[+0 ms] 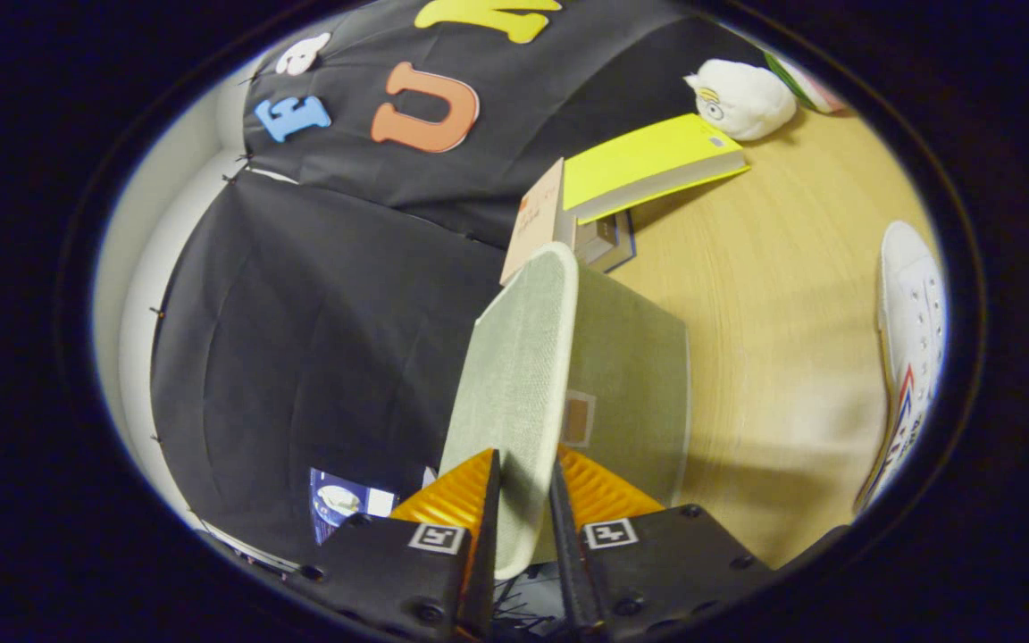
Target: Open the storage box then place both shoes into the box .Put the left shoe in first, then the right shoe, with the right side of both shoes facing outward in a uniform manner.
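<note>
Gripping the storage box lid edge-on, gripper clamped with both orange fingers pressed to its two faces. Lid tilted up and swung clear of the box body, pale green fabric, just beyond and right of the fingers. Judged opening well under way, likely near finished, though box interior hidden behind the lid. One white shoe lay on the wooden table, well apart to the right, not yet touched; left or right could not be told. Second shoe unaccounted for. Both placements judged outstanding: left first, then right, right sides outward. Beyond the box sat a stack of books, yellow one uppermost, and a white plush toy.
</note>
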Available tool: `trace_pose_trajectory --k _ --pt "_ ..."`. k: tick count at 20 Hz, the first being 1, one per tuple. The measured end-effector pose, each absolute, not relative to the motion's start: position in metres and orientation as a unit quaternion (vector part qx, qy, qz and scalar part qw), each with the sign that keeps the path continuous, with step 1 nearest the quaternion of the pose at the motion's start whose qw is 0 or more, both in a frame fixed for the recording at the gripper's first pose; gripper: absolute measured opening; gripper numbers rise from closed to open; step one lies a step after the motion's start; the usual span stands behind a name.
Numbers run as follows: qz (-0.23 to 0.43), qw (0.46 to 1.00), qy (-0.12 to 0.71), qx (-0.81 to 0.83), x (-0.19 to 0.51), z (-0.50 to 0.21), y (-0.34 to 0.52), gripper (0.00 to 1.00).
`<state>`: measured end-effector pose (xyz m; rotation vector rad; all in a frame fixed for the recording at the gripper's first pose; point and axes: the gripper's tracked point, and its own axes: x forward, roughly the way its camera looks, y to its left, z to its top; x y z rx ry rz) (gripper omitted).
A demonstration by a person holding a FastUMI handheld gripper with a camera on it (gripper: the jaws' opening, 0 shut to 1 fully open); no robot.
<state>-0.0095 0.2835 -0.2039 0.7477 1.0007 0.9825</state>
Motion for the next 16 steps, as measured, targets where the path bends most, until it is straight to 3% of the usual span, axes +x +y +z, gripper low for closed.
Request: trace_pose_trajectory --k 1,4,10,16 --pt "0.446 0.708 0.443 0.322 -0.009 -0.196 0.284 0.13" --pt "0.462 0.707 0.428 0.320 -0.010 -0.161 0.295 0.07" --pt "0.517 0.728 0.373 0.252 -0.033 -0.075 0.343 0.06" --pt "0.543 0.734 0.356 0.197 -0.064 -0.042 0.436 0.06"
